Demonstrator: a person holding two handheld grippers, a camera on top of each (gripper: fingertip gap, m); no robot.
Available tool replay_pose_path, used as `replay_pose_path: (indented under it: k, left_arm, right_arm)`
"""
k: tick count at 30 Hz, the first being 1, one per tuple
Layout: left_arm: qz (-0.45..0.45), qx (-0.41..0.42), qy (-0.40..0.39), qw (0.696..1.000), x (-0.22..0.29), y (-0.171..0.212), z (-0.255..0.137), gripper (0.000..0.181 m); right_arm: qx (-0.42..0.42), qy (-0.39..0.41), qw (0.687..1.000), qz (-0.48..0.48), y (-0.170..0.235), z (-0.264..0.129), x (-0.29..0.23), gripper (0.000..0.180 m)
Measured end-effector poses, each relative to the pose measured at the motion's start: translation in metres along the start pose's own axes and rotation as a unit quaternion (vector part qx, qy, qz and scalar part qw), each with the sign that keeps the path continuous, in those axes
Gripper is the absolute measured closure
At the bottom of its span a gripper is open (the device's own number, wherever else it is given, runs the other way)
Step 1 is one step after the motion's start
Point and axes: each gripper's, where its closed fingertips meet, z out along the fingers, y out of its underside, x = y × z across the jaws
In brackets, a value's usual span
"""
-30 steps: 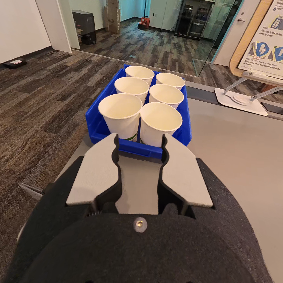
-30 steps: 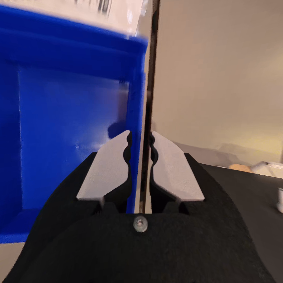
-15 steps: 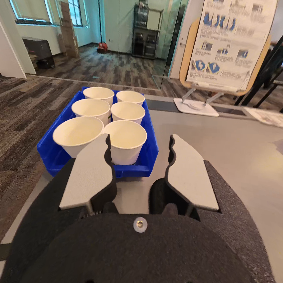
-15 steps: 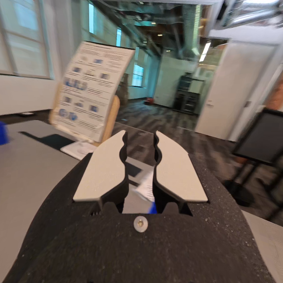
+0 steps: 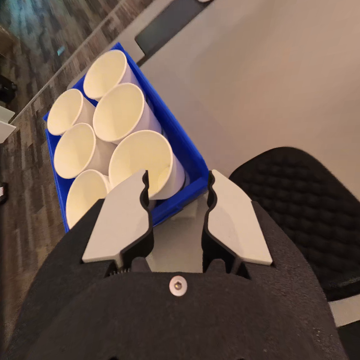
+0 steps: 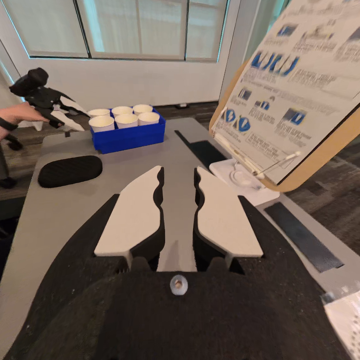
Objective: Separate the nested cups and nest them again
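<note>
cups [image 5: 140, 159], six of them, stand apart and upright in the blue bin [image 5: 181, 140] at the desk's [image 5: 272, 87] far corner. left tongs [image 5: 177, 182] hover spread and empty just before the nearest cup; right tongs [image 6: 178, 171], parted and empty, hang well back, so the left is nearer.

Six white paper cups [image 6: 124, 119] stand upright, open ends up, in a blue bin [image 6: 128, 139]. Two rows of three, rims close together or touching, none nested. All look empty, insides cream-white. Bin sits at the far left corner of the grey surface [image 6: 136, 163]. In the left wrist view the cups [image 5: 140, 157] fill the bin [image 5: 187, 152].
</note>
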Motion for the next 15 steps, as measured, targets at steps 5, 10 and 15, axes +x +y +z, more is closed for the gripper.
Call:
replay_pose_path:
  k: [5,10,15]
  left_arm:
    - [0.027,-0.028,0.034,0.999,-0.008,0.004,0.016,0.139]
    - [0.034,-0.084,0.069,0.994,-0.007,0.021,0.034,0.143]
    - [0.042,-0.090,0.056,0.993,-0.014,0.022,0.039,0.148]
  right_arm:
    - [-0.049,-0.002,0.997,0.056,0.030,0.007,0.013,0.153]
    - [-0.060,0.007,0.996,0.062,0.036,0.002,0.017,0.154]
    - [-0.064,0.006,0.995,0.073,0.041,-0.004,0.020,0.154]
